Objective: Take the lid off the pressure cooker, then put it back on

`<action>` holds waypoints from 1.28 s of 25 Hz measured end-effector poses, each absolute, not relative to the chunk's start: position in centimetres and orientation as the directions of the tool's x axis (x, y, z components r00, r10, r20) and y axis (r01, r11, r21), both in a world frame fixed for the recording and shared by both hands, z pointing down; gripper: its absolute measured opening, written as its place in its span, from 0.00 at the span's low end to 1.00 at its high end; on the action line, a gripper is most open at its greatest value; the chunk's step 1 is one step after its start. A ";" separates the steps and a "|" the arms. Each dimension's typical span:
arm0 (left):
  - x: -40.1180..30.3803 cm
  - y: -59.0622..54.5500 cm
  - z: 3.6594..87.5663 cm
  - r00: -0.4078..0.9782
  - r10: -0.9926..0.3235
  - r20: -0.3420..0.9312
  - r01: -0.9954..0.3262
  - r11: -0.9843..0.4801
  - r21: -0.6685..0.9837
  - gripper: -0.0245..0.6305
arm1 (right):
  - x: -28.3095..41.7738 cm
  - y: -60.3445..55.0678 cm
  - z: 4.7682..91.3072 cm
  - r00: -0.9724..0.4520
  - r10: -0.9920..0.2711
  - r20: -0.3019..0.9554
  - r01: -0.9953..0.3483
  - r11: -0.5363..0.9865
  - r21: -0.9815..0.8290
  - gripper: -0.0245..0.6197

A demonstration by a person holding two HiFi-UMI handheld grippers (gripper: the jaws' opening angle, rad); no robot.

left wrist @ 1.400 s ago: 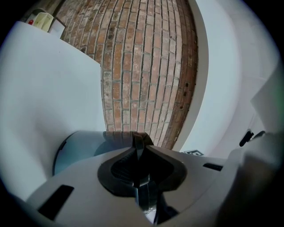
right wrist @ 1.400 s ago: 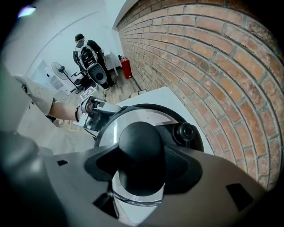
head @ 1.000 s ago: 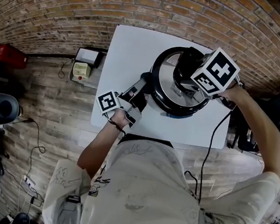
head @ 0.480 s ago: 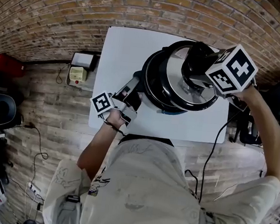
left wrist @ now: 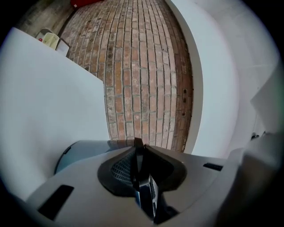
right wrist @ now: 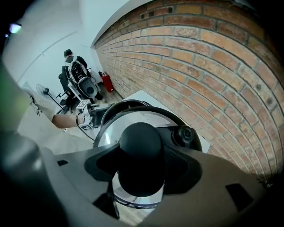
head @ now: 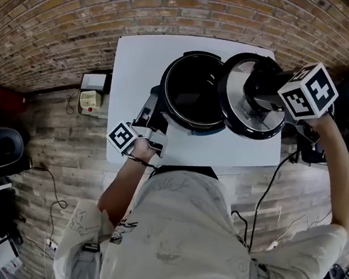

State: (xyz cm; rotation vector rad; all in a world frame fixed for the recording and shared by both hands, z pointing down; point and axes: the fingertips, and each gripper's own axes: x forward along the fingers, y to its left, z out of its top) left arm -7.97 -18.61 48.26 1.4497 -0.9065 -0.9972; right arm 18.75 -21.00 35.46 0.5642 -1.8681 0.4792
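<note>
The round steel lid with its black rim (head: 243,117) is off and in the air. It hangs just to the right of the open black pressure cooker (head: 192,93), over the right end of the white counter (head: 140,57). The right hand-held gripper (head: 256,92) comes at it from above, its jaws spread fairly wide and clamped on either side of the fat black knob (right wrist: 141,159) at the lid's middle. The left hand-held gripper (head: 151,109) lies level at the cooker's near-left side. Its jaws are drawn nearly together on what I take to be the thin dark side handle (left wrist: 146,195), steadying the body.

That lid looks heavy and rigid, all metal with a valve off to one side, so it will want to tip if the hold drifts off centre. The knob is the sensible place to take it, but it is rounded and smooth and could swivel or slip between the pads. To go back on, I'd guess the lid must sit flat on the rim and be turned to lock, with the pot held against that twist.
</note>
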 end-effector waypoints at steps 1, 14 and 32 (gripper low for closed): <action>-8.0 -18.6 48.3 0.339 -0.936 -0.092 -0.011 -0.102 0.995 0.14 | 19.6 -20.7 35.6 -0.312 -0.155 0.937 -0.602 0.795 -0.069 0.49; -8.5 -18.6 48.5 0.299 -0.950 -0.087 -0.040 -0.103 0.994 0.15 | 28.1 -16.3 37.1 -0.263 -0.131 0.956 -0.709 0.698 -0.099 0.49; -8.4 -18.4 48.4 0.259 -0.963 -0.068 -0.071 -0.090 0.993 0.15 | 30.6 -13.9 49.3 -0.207 -0.083 0.975 -0.722 0.685 -0.095 0.49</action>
